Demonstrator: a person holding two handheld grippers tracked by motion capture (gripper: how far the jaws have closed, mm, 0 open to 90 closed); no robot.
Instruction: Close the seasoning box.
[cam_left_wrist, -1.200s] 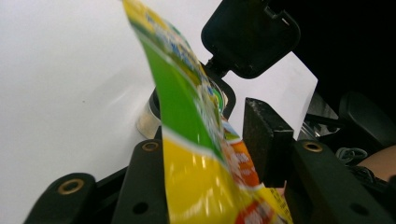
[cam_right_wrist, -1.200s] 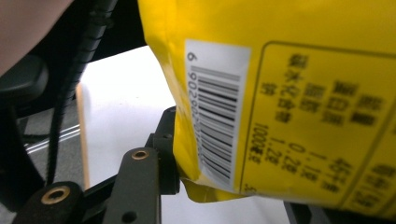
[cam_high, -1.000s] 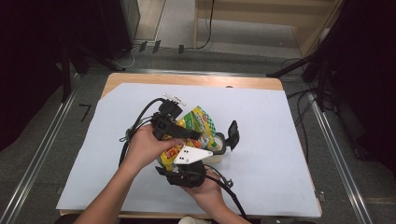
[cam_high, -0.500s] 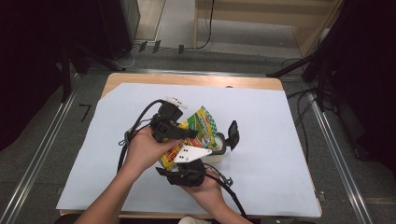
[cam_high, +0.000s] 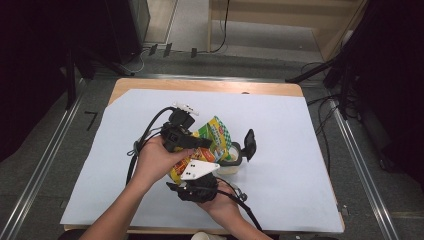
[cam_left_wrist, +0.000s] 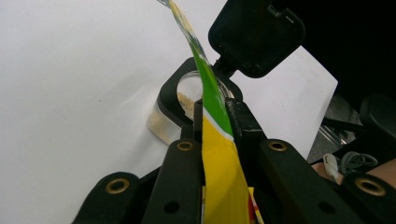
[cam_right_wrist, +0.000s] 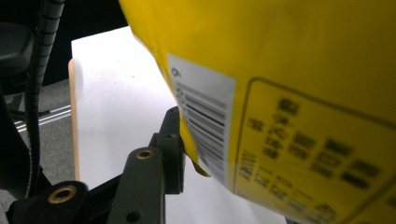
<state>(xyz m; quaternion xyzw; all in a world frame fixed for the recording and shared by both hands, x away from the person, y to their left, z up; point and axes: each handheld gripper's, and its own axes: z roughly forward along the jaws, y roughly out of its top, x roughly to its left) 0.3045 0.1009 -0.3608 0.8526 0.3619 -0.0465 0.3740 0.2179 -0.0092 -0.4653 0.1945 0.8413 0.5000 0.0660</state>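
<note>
Yellow bag (cam_high: 200, 150): centre of the high view, held tilted over the jar.
Left gripper (cam_left_wrist: 212, 114): just closed, now clamped on the bag's green and yellow edge.
Right gripper (cam_high: 200, 186): grasps the bag's lower end, below centre.
Jar (cam_high: 231, 159): right of centre on white paper (cam_high: 300, 150), black lid (cam_left_wrist: 256, 35) flipped open.

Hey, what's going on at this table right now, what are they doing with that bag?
A person is working a yellow and green snack bag with a claw in each hand, over a clear container whose black lid is flipped open. The left claw has just closed and now pinches the bag's edge right above the container's opening, where some crumbs sit inside. The right claw holds the bag from below on the barcode side. Both sit over the white table cover; it looks like pouring is underway or about to start.
</note>
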